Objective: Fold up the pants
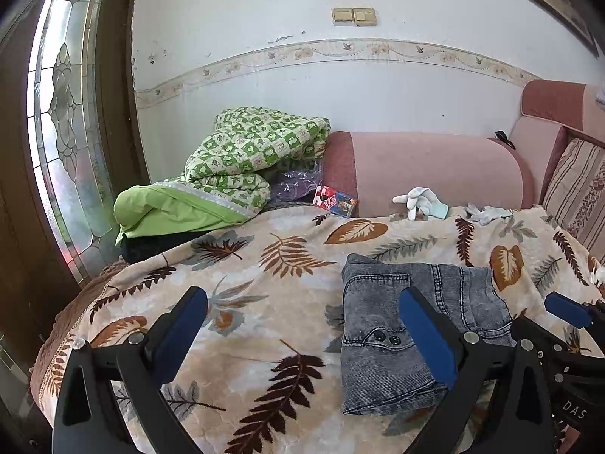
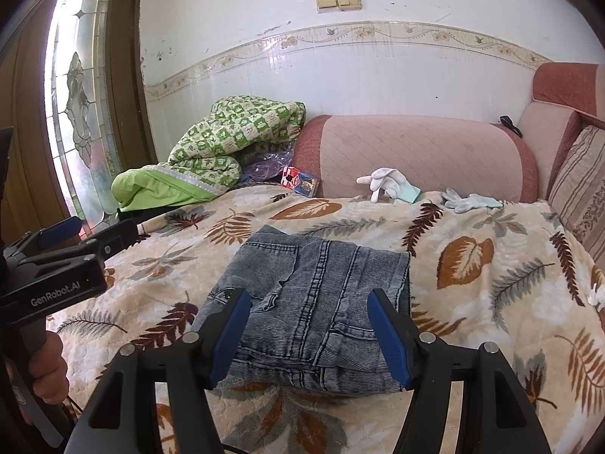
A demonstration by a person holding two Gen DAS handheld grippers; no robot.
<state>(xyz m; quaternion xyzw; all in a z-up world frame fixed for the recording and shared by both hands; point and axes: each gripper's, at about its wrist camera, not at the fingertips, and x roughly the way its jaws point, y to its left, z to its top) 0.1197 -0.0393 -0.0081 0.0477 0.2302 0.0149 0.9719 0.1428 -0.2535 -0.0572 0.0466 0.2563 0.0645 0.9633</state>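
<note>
Lying folded, pants (before hand-held gripper)

Daylight pours through the tall arched leaded-glass door panel at nine o'clock in both wrist views, blown out to near white in its upper half. The white tiled wall at twelve o'clock is evenly bright, with faint vertical sheen streaks in the right view. Shadows are soft; a shallow one lies under the near edge of the folded grey washed-denim pants. Fisheye distortion bows the floral wall border into an arc, and the corners fall to black vignette. Focus is fairly sharp at centre, softer toward the rims.
</note>
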